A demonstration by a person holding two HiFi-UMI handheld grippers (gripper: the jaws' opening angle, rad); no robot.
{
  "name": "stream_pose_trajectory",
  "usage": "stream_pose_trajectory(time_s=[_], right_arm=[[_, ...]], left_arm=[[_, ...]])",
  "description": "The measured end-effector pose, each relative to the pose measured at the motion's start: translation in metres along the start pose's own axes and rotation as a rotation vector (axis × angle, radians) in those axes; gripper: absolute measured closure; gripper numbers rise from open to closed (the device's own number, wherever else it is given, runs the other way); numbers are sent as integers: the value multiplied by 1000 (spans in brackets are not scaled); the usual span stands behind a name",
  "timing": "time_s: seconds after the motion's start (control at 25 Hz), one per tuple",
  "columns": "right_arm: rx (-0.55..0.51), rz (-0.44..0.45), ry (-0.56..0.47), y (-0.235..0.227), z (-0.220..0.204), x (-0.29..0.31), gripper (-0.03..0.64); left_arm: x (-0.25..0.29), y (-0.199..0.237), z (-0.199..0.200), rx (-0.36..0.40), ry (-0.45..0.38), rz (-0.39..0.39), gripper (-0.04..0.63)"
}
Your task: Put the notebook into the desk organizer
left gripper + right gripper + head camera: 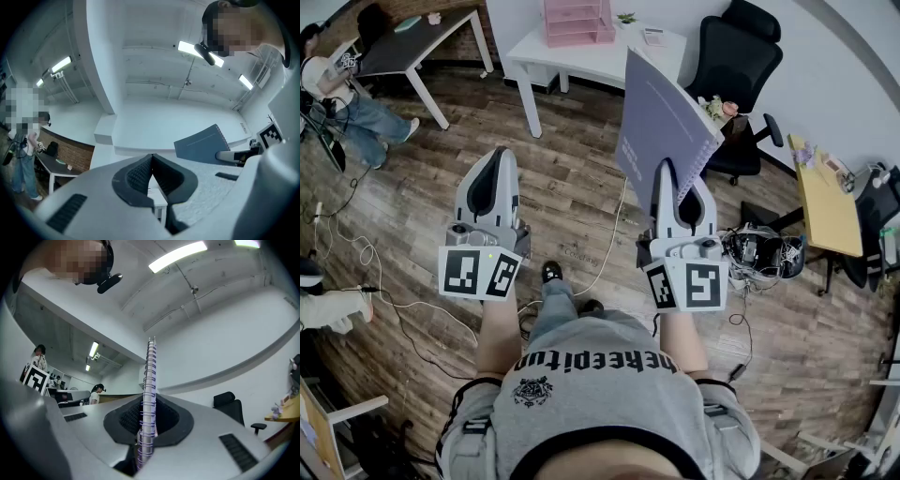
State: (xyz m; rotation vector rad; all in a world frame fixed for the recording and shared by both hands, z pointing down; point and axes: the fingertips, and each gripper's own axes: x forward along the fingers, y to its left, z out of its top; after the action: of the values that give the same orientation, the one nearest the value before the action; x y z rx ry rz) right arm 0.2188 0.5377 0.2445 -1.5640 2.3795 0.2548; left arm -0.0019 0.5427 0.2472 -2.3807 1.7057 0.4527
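Notebook (661, 122), spiral edge in right tool (680, 180)

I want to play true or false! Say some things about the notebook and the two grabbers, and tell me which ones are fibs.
1. The right gripper holds the notebook. True.
2. The left gripper holds a pen. False: its jaws are together with nothing between them.
3. The notebook is inside the pink desk organizer. False: the organizer stands on the white desk ahead, and the notebook is up in the air, clamped upright in the right gripper.
4. The notebook has a spiral wire along one edge. True.
5. The office chair beside the white desk is red. False: it is black.
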Motion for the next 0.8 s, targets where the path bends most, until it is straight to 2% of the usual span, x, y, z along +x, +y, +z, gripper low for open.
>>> stream_pose_trajectory(time_s=[0.8], right_arm=[[21, 11, 21, -12, -13, 8, 584]], left_arm=[[15, -6, -12, 8, 15, -5, 592]])
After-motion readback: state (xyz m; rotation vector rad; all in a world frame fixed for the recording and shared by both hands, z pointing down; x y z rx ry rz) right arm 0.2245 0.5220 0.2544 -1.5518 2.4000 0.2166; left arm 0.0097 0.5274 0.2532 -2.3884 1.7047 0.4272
